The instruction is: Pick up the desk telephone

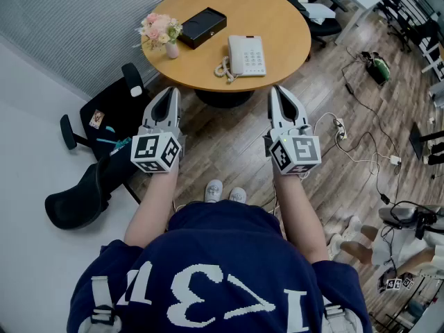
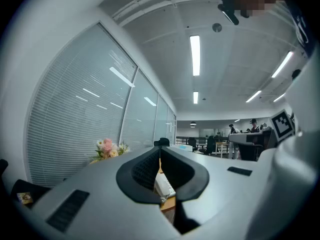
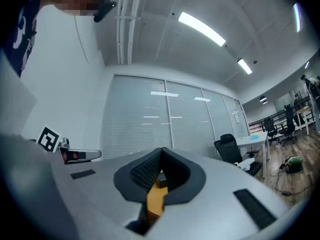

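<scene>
The desk telephone lies flat on the round bench, close to its near edge. The left gripper and right gripper hover near that edge, fingers closed together on nothing.

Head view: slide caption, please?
Left gripper and right gripper, shut and empty, short of the table bearing the desk telephone.

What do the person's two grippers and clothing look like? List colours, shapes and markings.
The left gripper and right gripper match: tapering light-grey shells edged in black, black ribbed pads inside, and a white cube with black square markers at the rear. The person wears a short-sleeved navy shirt with large white blocky numerals, and pale shoes.
</scene>
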A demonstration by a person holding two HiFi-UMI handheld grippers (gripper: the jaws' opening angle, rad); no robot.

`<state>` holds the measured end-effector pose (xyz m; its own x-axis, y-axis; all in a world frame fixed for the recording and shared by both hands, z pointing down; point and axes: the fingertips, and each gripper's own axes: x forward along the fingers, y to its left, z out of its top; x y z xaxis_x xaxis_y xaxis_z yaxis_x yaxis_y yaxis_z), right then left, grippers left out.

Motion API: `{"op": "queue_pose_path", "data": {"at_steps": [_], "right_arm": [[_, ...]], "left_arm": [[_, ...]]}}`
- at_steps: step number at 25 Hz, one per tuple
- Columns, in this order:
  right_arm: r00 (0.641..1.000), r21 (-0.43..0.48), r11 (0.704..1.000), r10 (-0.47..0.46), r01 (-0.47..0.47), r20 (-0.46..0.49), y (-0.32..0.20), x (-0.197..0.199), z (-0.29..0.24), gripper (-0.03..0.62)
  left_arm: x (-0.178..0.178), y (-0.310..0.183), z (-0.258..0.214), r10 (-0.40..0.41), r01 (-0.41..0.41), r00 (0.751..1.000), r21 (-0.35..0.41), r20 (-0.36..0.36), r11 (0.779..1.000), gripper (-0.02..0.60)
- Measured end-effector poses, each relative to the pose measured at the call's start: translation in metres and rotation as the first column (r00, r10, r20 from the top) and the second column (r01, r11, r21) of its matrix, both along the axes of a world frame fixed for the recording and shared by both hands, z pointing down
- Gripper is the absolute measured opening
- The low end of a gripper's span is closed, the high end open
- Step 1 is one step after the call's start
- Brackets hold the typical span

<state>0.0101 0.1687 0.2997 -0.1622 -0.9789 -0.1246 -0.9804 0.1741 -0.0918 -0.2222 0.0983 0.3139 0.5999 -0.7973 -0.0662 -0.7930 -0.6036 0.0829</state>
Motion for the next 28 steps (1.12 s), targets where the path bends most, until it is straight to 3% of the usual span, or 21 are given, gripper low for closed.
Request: {"op": "queue_pose_path", "data": {"at_steps": [13,19,28], "right_arm": [[1.0,0.01,1.0,-0.019,0.019,-0.009,0.001,0.027,0.001,0.026],[0.995,0.038,0.999,-0.027,0.023,0.098,0.004,0.059,-0.003,0.028],[0.994,0.046,0.996,-0.082,0.078,0.07,-0.022,0.075,0.003,0.028]], "left_arm": [[0.044,-0.001,0.002,0.029,-0.029,0.999,-0.003,0.017,1.0,0.02],[0.062,0.0,0.0,0.014,-0.014,1.0,-0.003,-0.003,1.0,0.02],[0.078,-0.028,0.012,-0.02,0.02,1.0,-0.004,-0.021,1.0,0.02]]}}
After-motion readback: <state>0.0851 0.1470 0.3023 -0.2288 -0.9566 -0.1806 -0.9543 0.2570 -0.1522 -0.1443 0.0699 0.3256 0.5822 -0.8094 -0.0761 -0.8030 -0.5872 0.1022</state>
